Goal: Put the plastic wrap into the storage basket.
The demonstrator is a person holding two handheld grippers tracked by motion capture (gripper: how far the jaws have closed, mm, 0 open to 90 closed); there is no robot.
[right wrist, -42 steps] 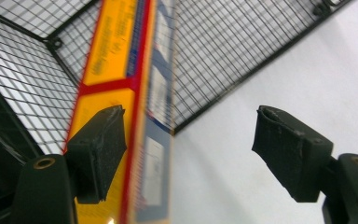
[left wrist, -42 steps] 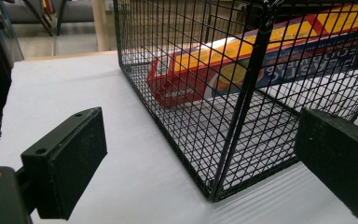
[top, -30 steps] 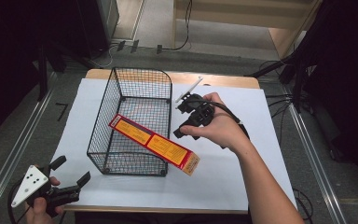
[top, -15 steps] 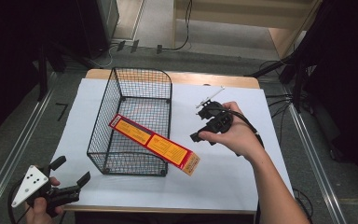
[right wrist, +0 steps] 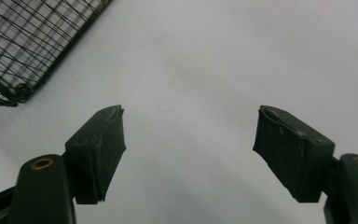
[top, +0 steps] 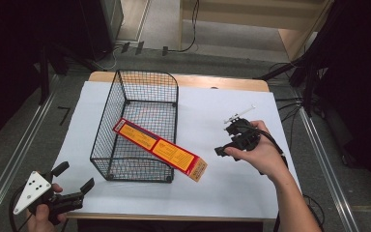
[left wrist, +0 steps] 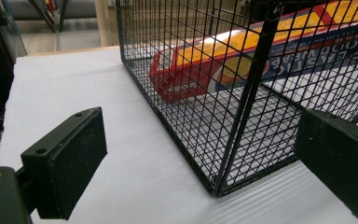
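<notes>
Right gripper (top: pixel 229 140) wide open and empty over bare white surface (top: pixel 232 188), left gripper (top: pixel 72 181) open near wire basket (top: pixel 135 159), box (top: pixel 159 150) propped across basket rim, grey floor around.

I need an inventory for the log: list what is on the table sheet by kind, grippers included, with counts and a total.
Wire basket: 1
Long red and yellow box, lying slanted over the basket's near right rim: 1
Handheld grippers, left gripper and right gripper, both with jaws apart and holding nothing: 2
Total: 4
</notes>
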